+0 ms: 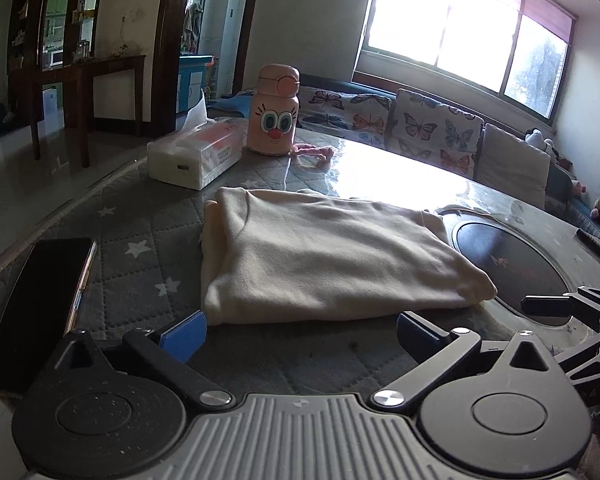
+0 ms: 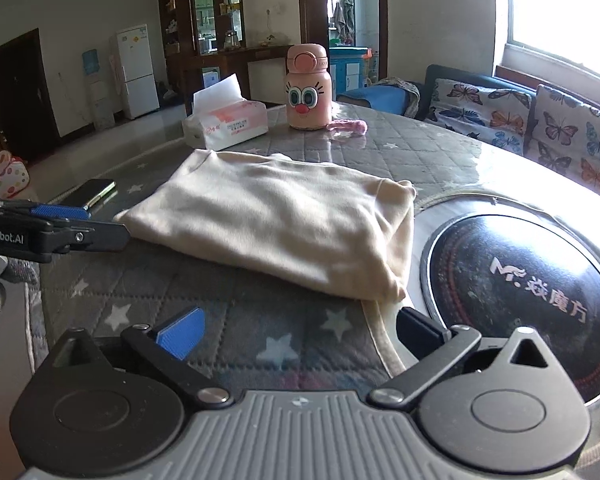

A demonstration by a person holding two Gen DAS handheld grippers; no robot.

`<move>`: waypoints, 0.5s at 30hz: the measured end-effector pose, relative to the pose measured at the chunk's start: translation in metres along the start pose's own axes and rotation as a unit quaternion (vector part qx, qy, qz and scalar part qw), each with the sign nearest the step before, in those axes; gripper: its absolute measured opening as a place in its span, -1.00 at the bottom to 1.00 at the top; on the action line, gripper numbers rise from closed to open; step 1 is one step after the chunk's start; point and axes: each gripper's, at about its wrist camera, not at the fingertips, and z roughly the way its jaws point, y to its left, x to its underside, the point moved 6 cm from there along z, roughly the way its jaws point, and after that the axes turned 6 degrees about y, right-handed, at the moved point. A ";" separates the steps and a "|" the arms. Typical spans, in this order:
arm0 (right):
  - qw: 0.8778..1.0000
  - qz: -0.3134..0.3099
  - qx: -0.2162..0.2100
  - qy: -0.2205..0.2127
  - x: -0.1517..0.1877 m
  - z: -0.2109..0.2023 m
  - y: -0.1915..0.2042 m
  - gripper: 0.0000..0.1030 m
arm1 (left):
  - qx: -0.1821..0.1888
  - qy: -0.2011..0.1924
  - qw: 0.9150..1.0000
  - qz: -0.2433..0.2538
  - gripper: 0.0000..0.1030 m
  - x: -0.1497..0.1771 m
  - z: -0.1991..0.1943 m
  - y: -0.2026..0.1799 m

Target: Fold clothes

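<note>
Cream folded fabric garment is lying on the quilted grey desk; you are holding both the left claw and the right claw spread, gripping nothing.

Home living room, butterfly-cushioned sofa under window, fridge, shelving, quilted dining table

Each claw, left claw and right claw, has black linkage arms with silver screws, blue pads, a ribbed grey housing, and round black discs; white "enRobot.AI" lettering marks one.
</note>
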 end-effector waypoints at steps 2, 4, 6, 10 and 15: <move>1.000 -0.002 0.004 -0.001 0.004 -0.002 0.001 1.00 | -0.004 -0.001 1.000 0.002 1.00 0.003 -0.003 -0.003; 1.000 -0.001 0.008 -0.001 0.008 -0.004 0.002 1.00 | -0.006 -0.002 1.000 0.004 1.00 0.005 -0.005 -0.006; 1.000 -0.001 0.012 -0.001 0.013 -0.006 0.002 1.00 | -0.009 -0.003 1.000 0.008 1.00 0.007 -0.008 -0.008; 1.000 0.001 0.020 -0.003 0.020 -0.010 0.003 1.00 | -0.017 -0.006 1.000 0.015 1.00 0.012 -0.014 -0.013; 1.000 0.005 0.030 -0.005 0.025 -0.015 0.003 1.00 | -0.024 -0.010 0.999 0.021 1.00 0.017 -0.020 -0.017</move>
